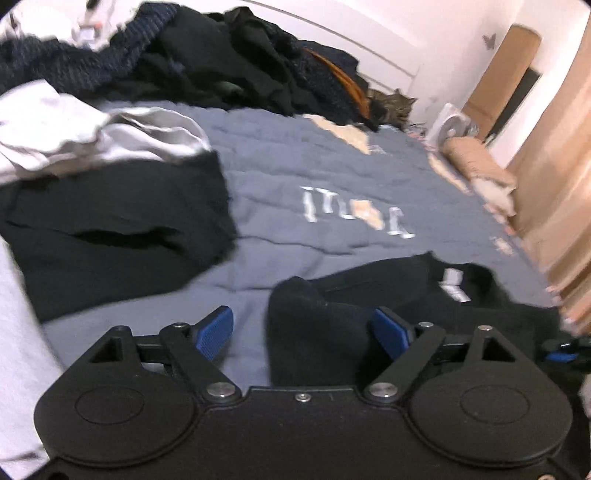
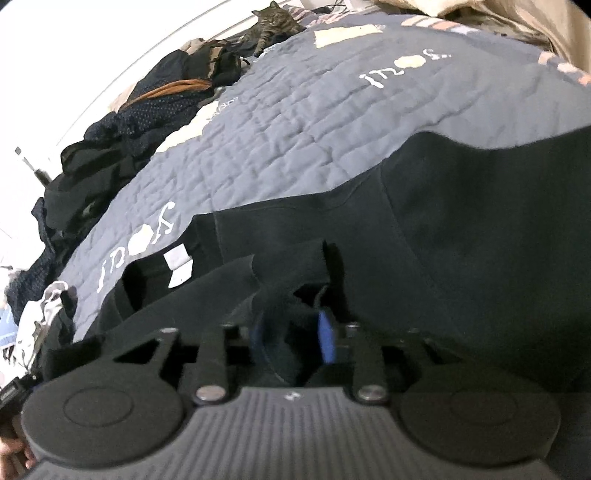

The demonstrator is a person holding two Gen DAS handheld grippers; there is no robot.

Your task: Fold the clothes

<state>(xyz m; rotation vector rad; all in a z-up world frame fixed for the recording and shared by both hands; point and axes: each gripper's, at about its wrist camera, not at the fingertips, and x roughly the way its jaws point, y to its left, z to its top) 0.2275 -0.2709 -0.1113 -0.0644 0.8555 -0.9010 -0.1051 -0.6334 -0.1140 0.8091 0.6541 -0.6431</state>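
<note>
A black shirt [image 1: 406, 291] with a white neck label [image 1: 453, 284] lies on the grey-blue quilt. My left gripper [image 1: 303, 332] is open, its blue pads [image 1: 214, 332] wide apart, with a bunched sleeve of the shirt [image 1: 314, 332] between them. In the right wrist view the same black shirt [image 2: 461, 240] spreads across the quilt, label [image 2: 179, 267] at left. My right gripper [image 2: 291, 332] is shut on a fold of the black shirt; one blue pad [image 2: 327, 339] shows, the other is covered by cloth.
A folded black garment [image 1: 118, 229] and a white garment [image 1: 92, 136] lie at left. A pile of dark clothes [image 1: 221, 62] sits at the far side, also in the right wrist view [image 2: 122, 140]. A tabby cat [image 2: 273, 22] lies beyond. The quilt [image 1: 314, 177] lies between.
</note>
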